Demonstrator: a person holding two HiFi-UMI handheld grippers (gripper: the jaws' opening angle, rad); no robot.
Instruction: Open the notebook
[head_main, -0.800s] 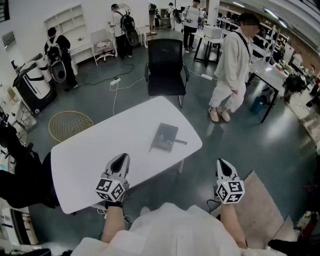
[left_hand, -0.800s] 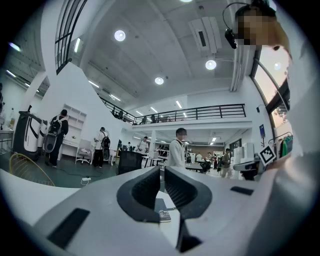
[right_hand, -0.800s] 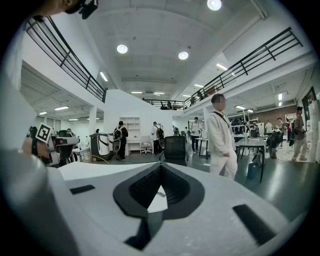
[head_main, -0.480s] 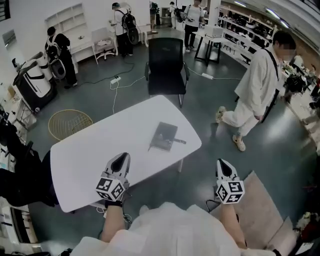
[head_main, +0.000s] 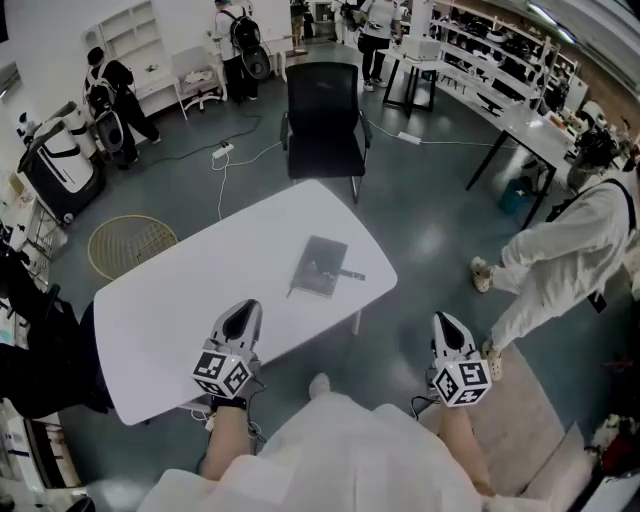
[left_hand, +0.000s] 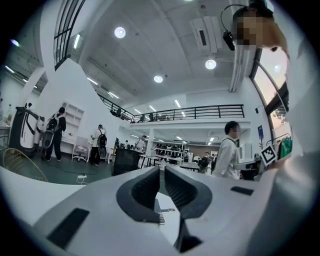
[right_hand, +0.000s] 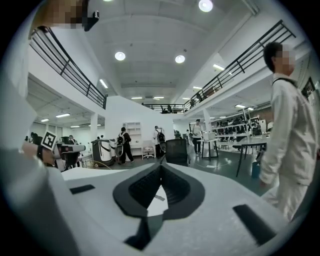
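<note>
Left tongs (head_main: 243, 312) are sitting closed with nothing between them, hovering over the near edge of the white surface (head_main: 170, 310). Right tongs (head_main: 447, 322) are also closed and empty, hanging off the surface's right end over the floor. The notebook (head_main: 320, 266) is lying shut and flat on the surface, ahead of the left tongs and off to their right, ahead-left of the right tongs and well apart from both. A thin dark item (head_main: 352, 274) is sticking out from its right edge; I can't tell what it is. Cover print is too small to read. The only markings I'm making out are the black-and-white square codes on the left cube (head_main: 222, 374) and right cube (head_main: 460, 381). A black chair (head_main: 322, 115) is standing beyond the surface's far end. Versus the earlier frames, the person in white (head_main: 560, 260) is no longer behind the surface and is now striding past just right of the right tongs. The notebook and both tongs are staying where they were, and the whole view is shifting slightly.
</note>
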